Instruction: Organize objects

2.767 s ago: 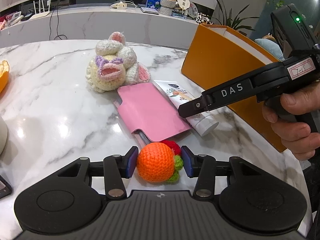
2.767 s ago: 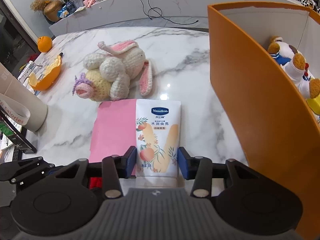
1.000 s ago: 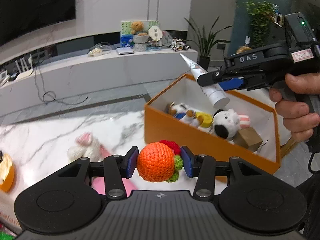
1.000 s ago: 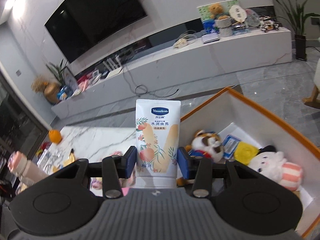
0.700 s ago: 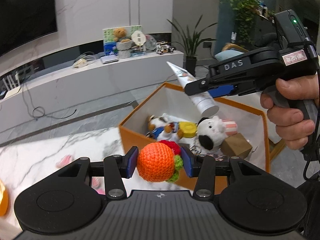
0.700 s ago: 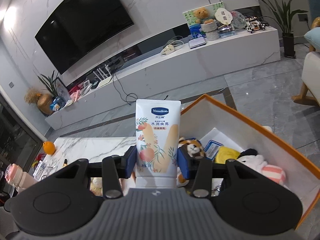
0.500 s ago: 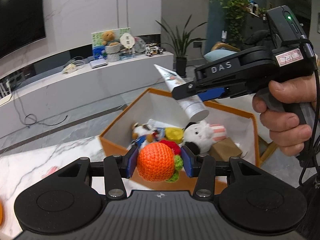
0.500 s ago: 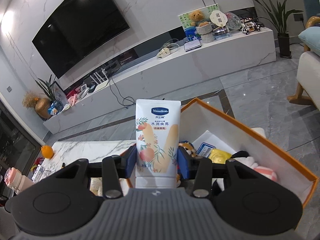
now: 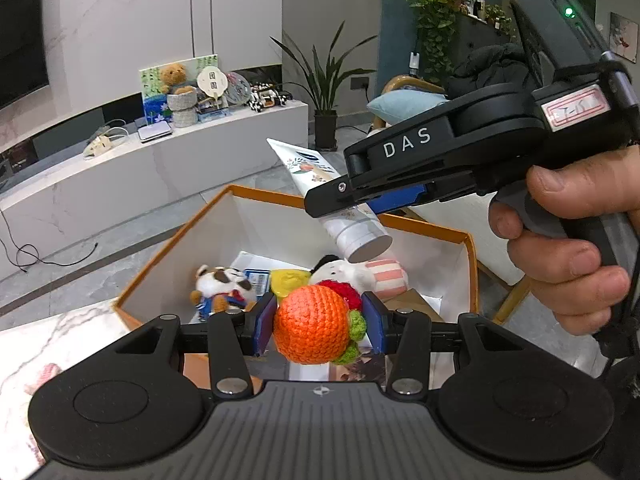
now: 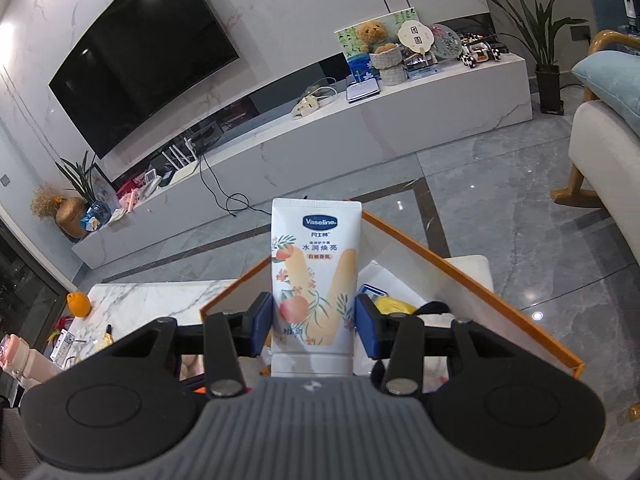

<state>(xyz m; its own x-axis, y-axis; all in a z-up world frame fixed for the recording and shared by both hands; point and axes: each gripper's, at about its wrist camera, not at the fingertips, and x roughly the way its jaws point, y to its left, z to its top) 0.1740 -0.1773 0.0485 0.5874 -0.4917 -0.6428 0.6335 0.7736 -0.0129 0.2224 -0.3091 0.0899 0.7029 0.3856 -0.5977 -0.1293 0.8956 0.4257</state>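
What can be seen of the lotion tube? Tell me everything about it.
The lotion tube is a white squeezable plastic tube with a blue Vaseline logo, Chinese text and peach and flower artwork. Its flat crimped end points away from the right gripper; its wide white cap is at the near end, closed. The gripper's blue pads clamp its lower body from both sides. It hangs tilted, cap downward, in the air above the open orange box of soft toys, touching nothing else.
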